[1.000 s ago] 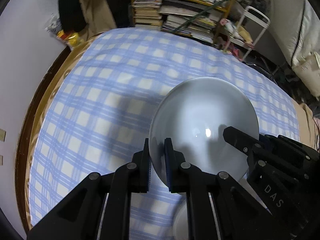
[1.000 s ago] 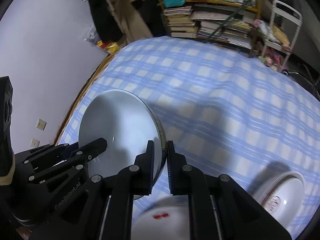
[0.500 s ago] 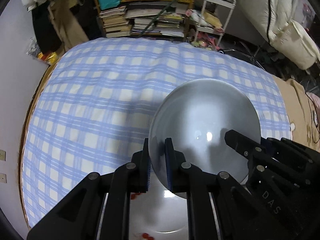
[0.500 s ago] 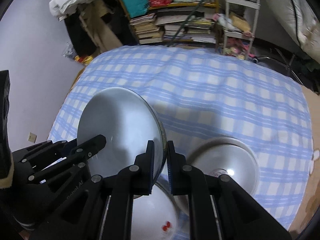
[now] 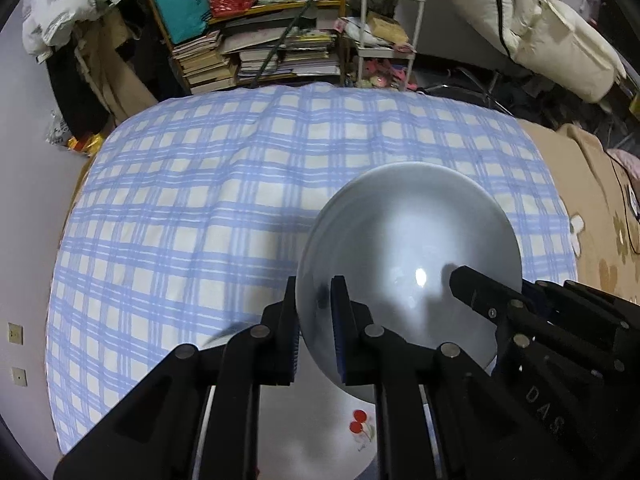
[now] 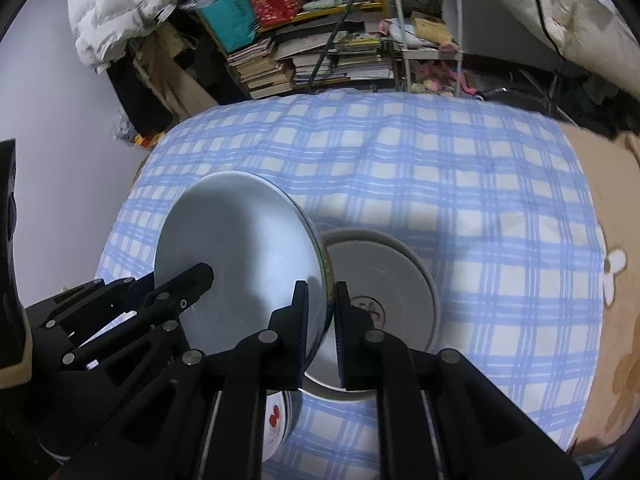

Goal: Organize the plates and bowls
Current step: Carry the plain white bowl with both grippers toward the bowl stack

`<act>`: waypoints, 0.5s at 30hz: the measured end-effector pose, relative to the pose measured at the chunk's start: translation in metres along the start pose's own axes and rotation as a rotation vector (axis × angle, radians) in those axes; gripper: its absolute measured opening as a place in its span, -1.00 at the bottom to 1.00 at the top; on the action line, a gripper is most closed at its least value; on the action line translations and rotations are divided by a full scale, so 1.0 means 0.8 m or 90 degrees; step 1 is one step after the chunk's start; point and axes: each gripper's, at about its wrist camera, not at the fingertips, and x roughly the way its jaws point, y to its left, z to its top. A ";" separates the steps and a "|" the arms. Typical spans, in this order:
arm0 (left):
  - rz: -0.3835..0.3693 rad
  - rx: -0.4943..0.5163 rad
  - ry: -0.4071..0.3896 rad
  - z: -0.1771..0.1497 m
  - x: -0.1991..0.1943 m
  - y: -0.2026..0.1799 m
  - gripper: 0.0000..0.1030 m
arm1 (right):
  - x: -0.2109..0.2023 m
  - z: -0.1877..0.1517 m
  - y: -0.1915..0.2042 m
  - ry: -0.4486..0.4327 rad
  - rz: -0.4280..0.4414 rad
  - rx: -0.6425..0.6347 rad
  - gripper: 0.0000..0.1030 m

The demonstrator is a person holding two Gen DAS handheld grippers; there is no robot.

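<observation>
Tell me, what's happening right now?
Both hand-held grippers, left and right, clamp one white bowl's rim. Cherry-print plate directly beneath. Overturned bowl right alongside.

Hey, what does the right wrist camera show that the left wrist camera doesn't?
Only the right wrist view shows the upside-down white bowl resting on the cloth. Only the left wrist view shows the cherry-printed white plate's face clearly. Both show the round grey plate, clamped by the left gripper and right gripper, above the blue checked cloth.
</observation>
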 end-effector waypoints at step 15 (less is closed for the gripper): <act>-0.090 -0.013 0.073 -0.006 0.059 -0.018 -0.70 | 0.019 -0.014 -0.020 -0.007 -0.097 -0.038 -0.74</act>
